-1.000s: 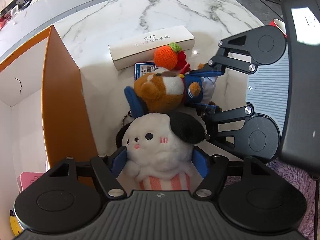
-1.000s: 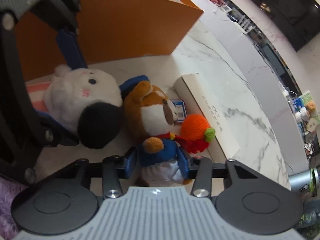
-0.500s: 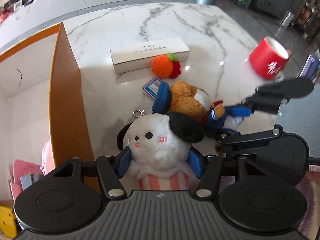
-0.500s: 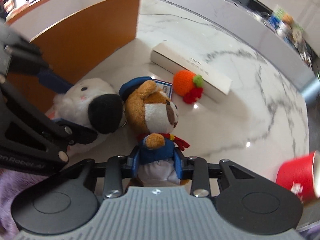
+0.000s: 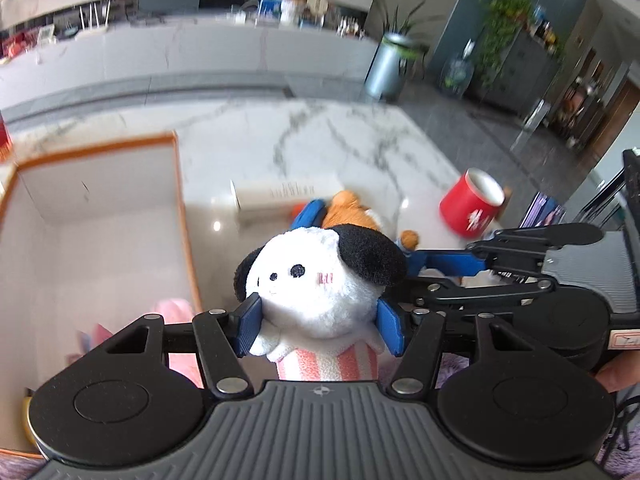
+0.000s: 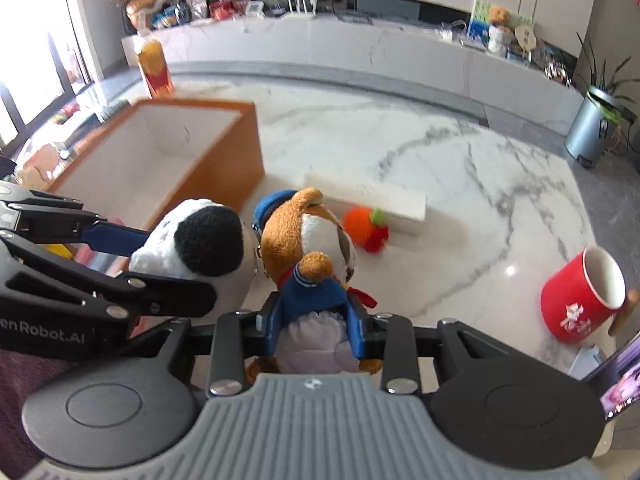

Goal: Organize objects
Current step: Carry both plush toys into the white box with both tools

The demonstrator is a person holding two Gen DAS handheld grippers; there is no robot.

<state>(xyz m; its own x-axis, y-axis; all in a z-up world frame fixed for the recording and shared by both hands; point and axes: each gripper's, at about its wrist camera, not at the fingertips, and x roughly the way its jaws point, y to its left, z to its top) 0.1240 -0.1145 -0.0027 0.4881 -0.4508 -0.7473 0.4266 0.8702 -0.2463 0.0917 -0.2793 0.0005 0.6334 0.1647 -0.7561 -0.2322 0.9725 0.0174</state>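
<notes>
My left gripper [image 5: 318,326] is shut on a white plush dog [image 5: 320,280] with black ears and a striped body, held up off the marble table [image 5: 320,140]. My right gripper [image 6: 314,332] is shut on a brown plush bear [image 6: 310,240] in a blue sailor suit, also lifted, just right of the dog [image 6: 200,240]. The orange box [image 5: 100,208] with a white inside stands at the left; it also shows in the right wrist view [image 6: 180,152]. A pink item [image 5: 176,308] lies inside it.
A long white carton [image 6: 364,196] and an orange knitted toy [image 6: 366,228] lie on the table beyond the plushes. A red mug [image 6: 580,296] stands at the right. A phone [image 6: 620,376] lies at the table's right edge.
Both grippers have lifted their plush toys off the table and tilted up, so the room behind comes into view. The bear has left the carton and knitted toy behind.
</notes>
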